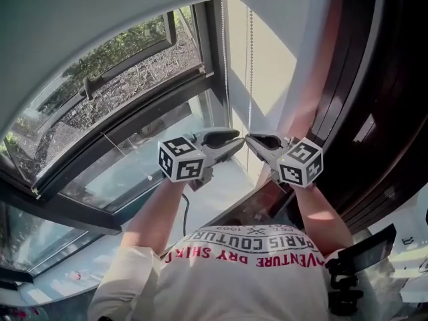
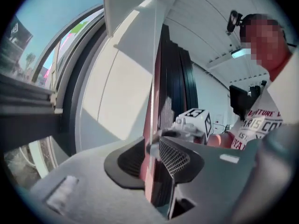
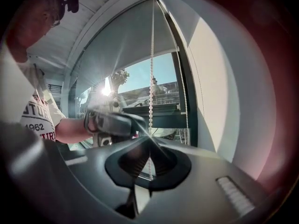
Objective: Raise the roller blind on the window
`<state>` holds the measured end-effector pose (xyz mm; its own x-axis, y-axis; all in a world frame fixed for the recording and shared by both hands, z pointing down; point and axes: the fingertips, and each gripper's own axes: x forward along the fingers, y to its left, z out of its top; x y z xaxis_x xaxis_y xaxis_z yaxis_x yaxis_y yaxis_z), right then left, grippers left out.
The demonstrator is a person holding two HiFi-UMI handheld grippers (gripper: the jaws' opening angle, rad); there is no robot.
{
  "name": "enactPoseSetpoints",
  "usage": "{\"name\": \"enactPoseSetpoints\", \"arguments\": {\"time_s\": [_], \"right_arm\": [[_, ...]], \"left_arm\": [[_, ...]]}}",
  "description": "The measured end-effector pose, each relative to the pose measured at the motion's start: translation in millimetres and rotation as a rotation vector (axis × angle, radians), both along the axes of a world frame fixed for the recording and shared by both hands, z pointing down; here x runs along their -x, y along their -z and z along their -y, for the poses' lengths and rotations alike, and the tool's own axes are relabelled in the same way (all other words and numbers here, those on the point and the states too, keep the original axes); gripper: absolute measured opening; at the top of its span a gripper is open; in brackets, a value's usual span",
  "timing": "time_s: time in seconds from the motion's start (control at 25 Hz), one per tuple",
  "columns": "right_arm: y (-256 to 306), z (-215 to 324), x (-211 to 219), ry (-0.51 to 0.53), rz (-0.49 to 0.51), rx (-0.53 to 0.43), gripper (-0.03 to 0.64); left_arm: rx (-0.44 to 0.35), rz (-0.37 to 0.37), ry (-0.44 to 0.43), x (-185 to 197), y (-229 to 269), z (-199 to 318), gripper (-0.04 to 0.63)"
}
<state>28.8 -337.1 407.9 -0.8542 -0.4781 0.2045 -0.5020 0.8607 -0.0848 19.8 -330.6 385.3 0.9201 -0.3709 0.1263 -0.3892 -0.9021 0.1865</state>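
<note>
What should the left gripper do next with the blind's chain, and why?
Probably close the left gripper on the bead chain: its jaws stand apart with the chain between them, while the right gripper is clamped on it.

We lose top of roller blind [image 1: 100, 19] past head view's upper edge. Bead chain [image 3: 151, 78]: lower stretch vanishes between pressed-together pads of right gripper [image 3: 148, 143]. In left gripper view, chain smears to blur at parted jaws of left gripper [image 2: 153, 153]; we cannot tell touching or apart. Dark gear [image 1: 354, 266] at head view's lower right: cut off, unidentifiable to us.
</note>
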Motion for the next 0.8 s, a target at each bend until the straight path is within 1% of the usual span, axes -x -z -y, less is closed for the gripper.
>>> {"name": "enactPoseSetpoints", "arguments": {"time_s": [0.16, 0.28, 0.48, 0.52, 0.56, 0.6, 0.8], "right_arm": [[0.4, -2.2, 1.4, 0.009, 0.006, 0.002, 0.009], [0.3, -3.0, 3.2, 0.015, 0.010, 0.003, 0.009], [1.1, -3.0, 5.8, 0.019, 0.003, 0.000, 0.009], [0.8, -2.6, 6.4, 0.019, 0.003, 0.000, 0.009], [0.5, -2.1, 7.1, 0.020, 0.002, 0.000, 0.009], [0.2, -1.8, 7.8, 0.020, 0.001, -0.001, 0.009], [-1.3, -1.6, 8.1, 0.022, -0.003, 0.001, 0.009]], "left_arm": [[-0.113, -0.038, 0.025, -4.0, 70.3, 15.4, 0.101], [-0.154, -0.062, 0.031, -12.8, 102.9, 21.0, 0.101], [-0.211, -0.069, 0.036, -25.0, 141.2, 23.1, 0.087], [-0.219, -0.067, 0.047, -24.4, 145.9, 24.6, 0.080], [-0.225, -0.061, 0.061, -23.2, 148.4, 26.6, 0.032], [-0.227, -0.057, 0.072, -21.9, 149.0, 28.3, 0.011], [-0.194, -0.092, 0.052, -19.8, 146.4, 28.0, 0.006]]}}
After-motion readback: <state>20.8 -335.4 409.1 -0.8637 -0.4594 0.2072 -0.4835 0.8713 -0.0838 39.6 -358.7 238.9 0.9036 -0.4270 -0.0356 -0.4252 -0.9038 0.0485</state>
